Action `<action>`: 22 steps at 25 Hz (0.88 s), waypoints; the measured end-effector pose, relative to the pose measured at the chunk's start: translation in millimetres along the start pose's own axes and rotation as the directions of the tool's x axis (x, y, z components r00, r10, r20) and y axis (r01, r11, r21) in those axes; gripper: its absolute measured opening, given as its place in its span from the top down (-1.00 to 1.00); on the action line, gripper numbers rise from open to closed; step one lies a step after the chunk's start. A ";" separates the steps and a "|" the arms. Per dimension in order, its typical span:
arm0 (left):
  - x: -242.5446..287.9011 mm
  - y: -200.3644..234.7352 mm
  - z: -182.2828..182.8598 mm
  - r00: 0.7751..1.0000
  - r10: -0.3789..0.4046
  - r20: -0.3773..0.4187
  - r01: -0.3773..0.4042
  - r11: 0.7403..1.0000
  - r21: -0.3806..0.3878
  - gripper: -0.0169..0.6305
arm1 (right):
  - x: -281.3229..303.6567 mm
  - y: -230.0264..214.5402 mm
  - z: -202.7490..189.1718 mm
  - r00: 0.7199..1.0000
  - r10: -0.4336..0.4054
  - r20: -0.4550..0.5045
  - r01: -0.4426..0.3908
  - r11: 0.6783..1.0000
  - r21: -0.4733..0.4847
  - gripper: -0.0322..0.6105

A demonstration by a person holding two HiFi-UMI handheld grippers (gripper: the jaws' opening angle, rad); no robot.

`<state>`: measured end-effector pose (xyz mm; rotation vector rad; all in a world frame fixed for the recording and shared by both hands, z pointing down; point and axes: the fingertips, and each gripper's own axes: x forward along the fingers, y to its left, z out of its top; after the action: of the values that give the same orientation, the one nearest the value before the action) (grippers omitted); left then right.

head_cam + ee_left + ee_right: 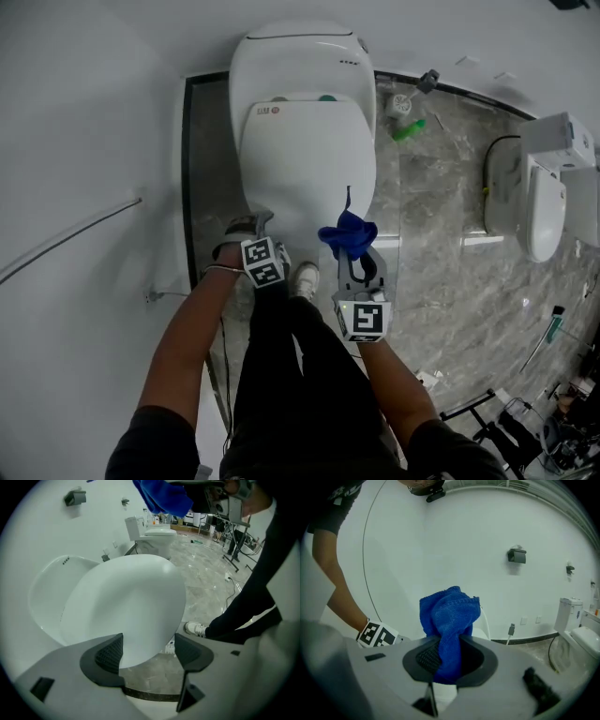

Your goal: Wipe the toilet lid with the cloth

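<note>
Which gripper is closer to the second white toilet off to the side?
Right. The right gripper, clamping a blue cloth, hangs over the near white toilet lid's side facing that second white toilet; the left gripper is at the lid's opposite front corner.

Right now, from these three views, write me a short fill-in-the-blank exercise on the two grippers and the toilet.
The right gripper is shut on a ___ cloth. The jaws of the left gripper stand ___, gripping nothing. The toilet lid is ___ in colour. In the head view, a second toilet stands on the ___ side.
Missing words: blue; open; white; right.
</note>
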<state>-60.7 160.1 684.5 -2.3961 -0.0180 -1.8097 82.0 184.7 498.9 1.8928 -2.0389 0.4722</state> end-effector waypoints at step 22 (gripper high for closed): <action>-59.8 97.0 10.7 0.895 0.313 0.318 0.104 0.548 -0.830 0.54 | 98.6 7.3 1.8 0.995 0.072 -0.063 -0.071 0.997 0.009 0.69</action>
<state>-58.0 69.7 614.3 -3.2618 1.2051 -1.2940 67.6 96.4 541.0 1.7902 -2.0722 0.5495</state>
